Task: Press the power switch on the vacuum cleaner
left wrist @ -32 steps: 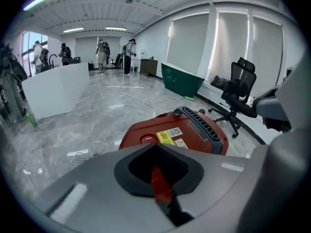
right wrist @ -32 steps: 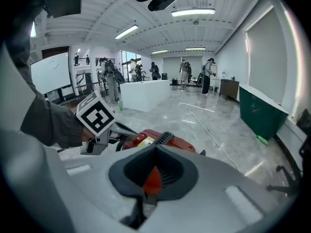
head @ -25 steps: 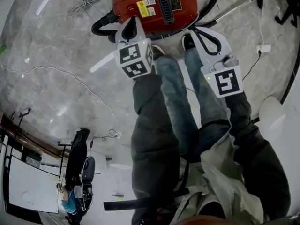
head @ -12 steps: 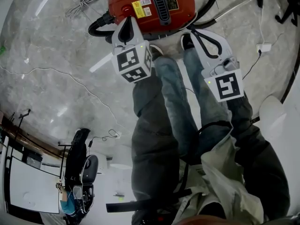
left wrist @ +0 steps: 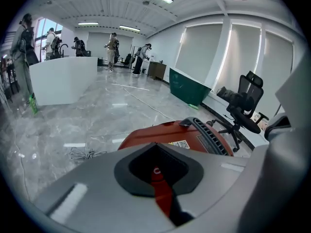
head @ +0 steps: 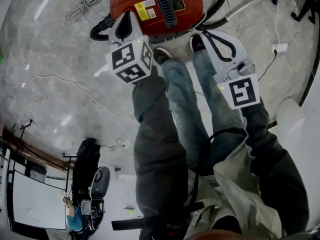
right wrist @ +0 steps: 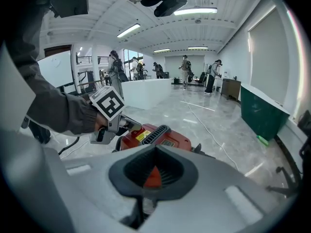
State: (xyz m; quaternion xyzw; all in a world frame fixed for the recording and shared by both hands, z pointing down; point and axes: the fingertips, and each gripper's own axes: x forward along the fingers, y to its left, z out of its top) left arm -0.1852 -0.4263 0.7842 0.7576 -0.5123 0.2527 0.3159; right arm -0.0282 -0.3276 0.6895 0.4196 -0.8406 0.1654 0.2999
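The red vacuum cleaner stands on the grey marble floor at the top of the head view, with a black vent strip and yellow labels on its top. My left gripper is shut and empty, its tip over the vacuum's near left edge by the hose socket. In the left gripper view the vacuum lies just past the shut jaws, red showing through their notch. My right gripper is shut and empty, held short of the vacuum's near right side. The right gripper view shows the vacuum and the left gripper. No switch can be made out.
A black hose curls from the vacuum's left, and a metal wand runs off to its right. A coiled cable lies far left, a white adapter at right. The person's shoes stand by the vacuum. An office chair stands beyond.
My left gripper has moved left and slightly forward along the vacuum's near left edge. The right gripper has stayed in place.
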